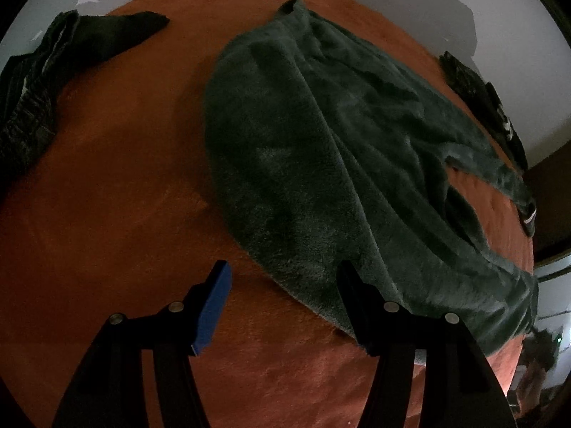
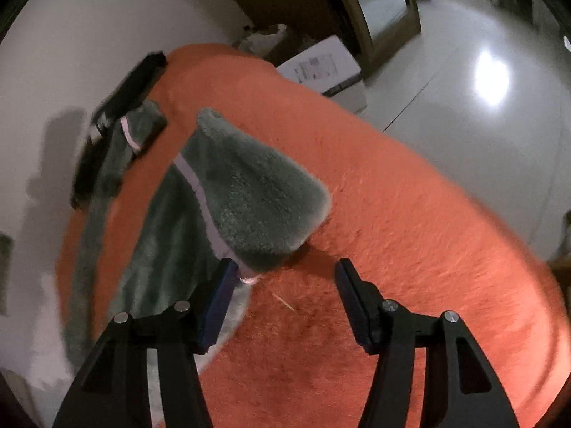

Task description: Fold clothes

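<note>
Left gripper: black rigid fingers spread wide, one faced with a blue pad; nothing between them. The right-hand finger overlaps the near hem of the garment in view; whether it touches cannot be told.
Right gripper: fingers equally wide apart, ribbed blue pad on the left one; nothing held. The left fingertip sits just beside a folded-over flap of the garment.
Green fleece garment: dark green, plush, deep pile; spread across the middle of the bed, creased in long ridges, a sleeve trailing to the right edge.
Flap: rounded lobe of the same fleece, turned back on itself, pale trim along its inner edge.
Orange blanket: fuzzy, short-napped, covering the bed beneath everything.
Dark clothes: a crumpled, ribbed heap at the far left edge, well apart from the green garment.
Cardboard box: white, labelled, on the glossy floor beyond the bed.
</note>
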Demonstrator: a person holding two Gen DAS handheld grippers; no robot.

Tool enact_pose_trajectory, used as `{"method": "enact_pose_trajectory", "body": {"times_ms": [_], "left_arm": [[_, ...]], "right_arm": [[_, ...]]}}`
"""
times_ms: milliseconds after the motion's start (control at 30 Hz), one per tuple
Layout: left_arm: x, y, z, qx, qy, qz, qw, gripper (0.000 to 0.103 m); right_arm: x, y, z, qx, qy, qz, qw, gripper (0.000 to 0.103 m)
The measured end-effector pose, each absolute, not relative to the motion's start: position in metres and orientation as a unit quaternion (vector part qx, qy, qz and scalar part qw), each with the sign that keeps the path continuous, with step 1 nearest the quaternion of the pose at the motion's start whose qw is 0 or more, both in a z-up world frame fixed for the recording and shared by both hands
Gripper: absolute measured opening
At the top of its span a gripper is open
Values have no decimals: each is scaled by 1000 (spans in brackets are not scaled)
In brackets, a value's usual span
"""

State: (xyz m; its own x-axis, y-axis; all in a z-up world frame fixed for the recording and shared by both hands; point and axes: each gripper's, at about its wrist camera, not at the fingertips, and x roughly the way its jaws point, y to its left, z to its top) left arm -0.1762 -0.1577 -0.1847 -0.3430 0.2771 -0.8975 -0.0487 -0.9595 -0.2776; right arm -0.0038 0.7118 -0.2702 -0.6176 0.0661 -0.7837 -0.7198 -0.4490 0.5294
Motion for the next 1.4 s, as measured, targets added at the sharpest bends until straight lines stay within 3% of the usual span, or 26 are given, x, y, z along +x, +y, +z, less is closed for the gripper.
{"method": "enact_pose_trajectory", "body": {"times_ms": [67, 133, 167, 333, 567, 667, 800, 900, 1033, 1133, 1300, 1400], "left_arm": [[-174, -158, -186, -565, -101, 812, 102, 63], [-172, -162, -187, -566, -104, 811, 102, 63], [-171, -164, -187, -567, -105, 811, 102, 63], [-168, -177, -189, -569, -113, 810, 91, 63], [-168, -183, -197, -573, -116, 807, 84, 63], [-169, -182, -198, -576, -117, 804, 87, 63], [-172, -187, -192, -565, -110, 814, 82, 63], [-182, -197, -189, -558, -122, 818, 70, 63], [-204, -217, -195, -554, -163, 815, 54, 63], [-231, -223, -201, -555, -182, 811, 45, 63], [-273, -193, -203, -556, -203, 804, 60, 63], [-282, -161, -191, -543, -214, 807, 86, 55]], "right_arm": [[-7, 714, -273, -328, 466, 783, 249, 47], [-10, 715, -271, -312, 467, 791, 243, 17], [-14, 715, -268, -311, 454, 797, 248, 11], [-6, 723, -254, -325, 399, 802, 304, 9], [16, 736, -239, -349, 326, 788, 388, 9], [24, 742, -260, -343, 381, 779, 360, 12], [51, 746, -276, -314, 477, 736, 364, 51], [77, 738, -264, -287, 489, 713, 413, 52], [75, 712, -225, -271, 415, 747, 443, 52], [44, 676, -196, -273, 341, 806, 400, 52], [-45, 582, -174, -321, 244, 888, 221, 52], [-93, 509, -175, -355, 192, 909, 109, 52]]}}
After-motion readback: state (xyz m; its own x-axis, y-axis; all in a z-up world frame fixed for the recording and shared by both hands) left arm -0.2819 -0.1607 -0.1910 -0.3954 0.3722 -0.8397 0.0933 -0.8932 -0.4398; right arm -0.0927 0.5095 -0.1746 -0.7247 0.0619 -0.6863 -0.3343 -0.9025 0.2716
